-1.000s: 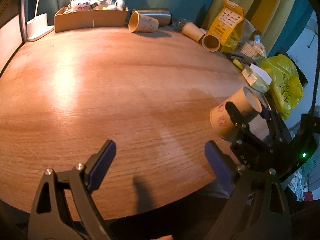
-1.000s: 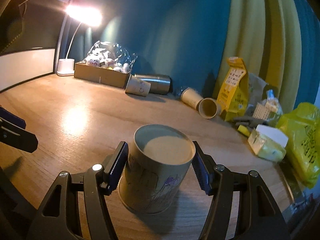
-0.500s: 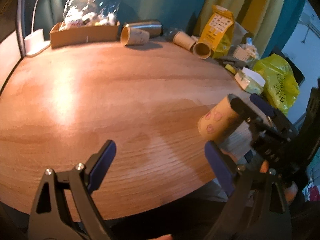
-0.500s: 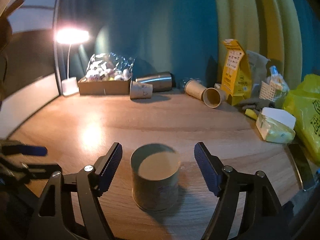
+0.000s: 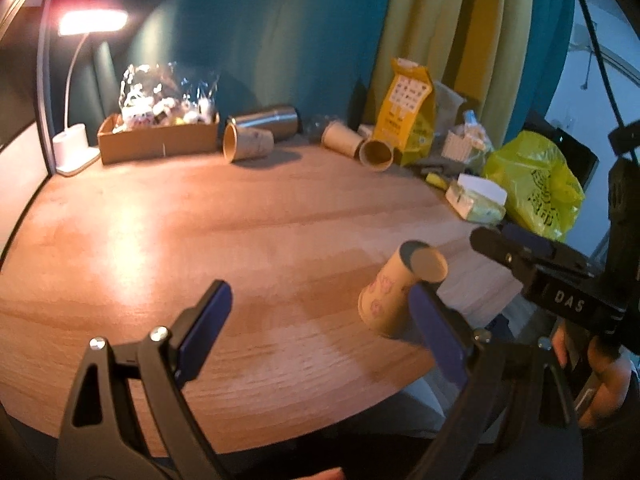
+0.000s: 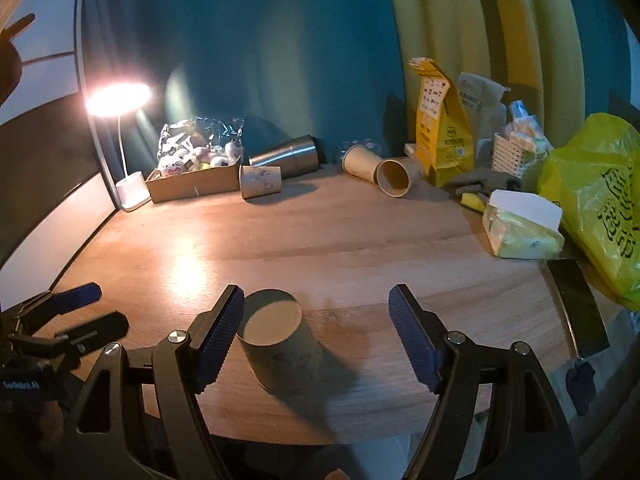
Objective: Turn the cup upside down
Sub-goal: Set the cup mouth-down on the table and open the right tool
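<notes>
Your desk (image 6: 360, 236) is wood, visible grain, semi-gloss where lamp glare hits. Cup (image 6: 280, 348) is matt paper, printed. Your right tongs (image 6: 316, 332) have ribbed blue pads (image 6: 412, 340) on matt black plastic. At 12 o'clock: brushed metal tumbler (image 6: 286, 156), cardboard box (image 6: 192, 188). At 3 o'clock: glossy yellow plastic bag (image 6: 596, 204).

Light: dim room, one warm lamp (image 6: 118, 100) at the back left.
Glare: bright patch on the table (image 6: 320, 240).
Edges: curved, dark corners (fisheye).
Sharpness: left view slightly blurred.
</notes>
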`<action>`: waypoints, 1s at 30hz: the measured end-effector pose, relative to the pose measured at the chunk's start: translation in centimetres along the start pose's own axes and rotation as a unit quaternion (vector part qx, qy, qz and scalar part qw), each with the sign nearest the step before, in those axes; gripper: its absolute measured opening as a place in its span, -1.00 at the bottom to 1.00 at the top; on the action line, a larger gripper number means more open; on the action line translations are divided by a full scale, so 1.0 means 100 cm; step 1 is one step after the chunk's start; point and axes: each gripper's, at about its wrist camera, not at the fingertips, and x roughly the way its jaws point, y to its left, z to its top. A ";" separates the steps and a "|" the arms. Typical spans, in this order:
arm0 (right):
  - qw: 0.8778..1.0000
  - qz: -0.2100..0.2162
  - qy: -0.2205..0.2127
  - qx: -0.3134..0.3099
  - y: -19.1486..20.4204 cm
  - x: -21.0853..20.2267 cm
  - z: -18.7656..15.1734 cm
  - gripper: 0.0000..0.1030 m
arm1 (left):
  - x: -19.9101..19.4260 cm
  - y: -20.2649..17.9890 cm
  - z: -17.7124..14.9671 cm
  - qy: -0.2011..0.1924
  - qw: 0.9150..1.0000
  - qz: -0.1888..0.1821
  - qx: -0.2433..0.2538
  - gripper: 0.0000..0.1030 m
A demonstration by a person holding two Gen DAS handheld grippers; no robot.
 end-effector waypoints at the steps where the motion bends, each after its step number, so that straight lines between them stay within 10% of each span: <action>1: 1.000 0.000 -0.001 0.001 -0.001 -0.002 0.000 0.51 | -0.001 -0.001 0.001 -0.004 1.000 0.002 0.000 0.79; 30: 1.000 0.007 0.003 0.001 -0.004 -0.005 -0.001 0.51 | -0.014 -0.007 0.001 -0.026 1.000 0.013 0.005 0.79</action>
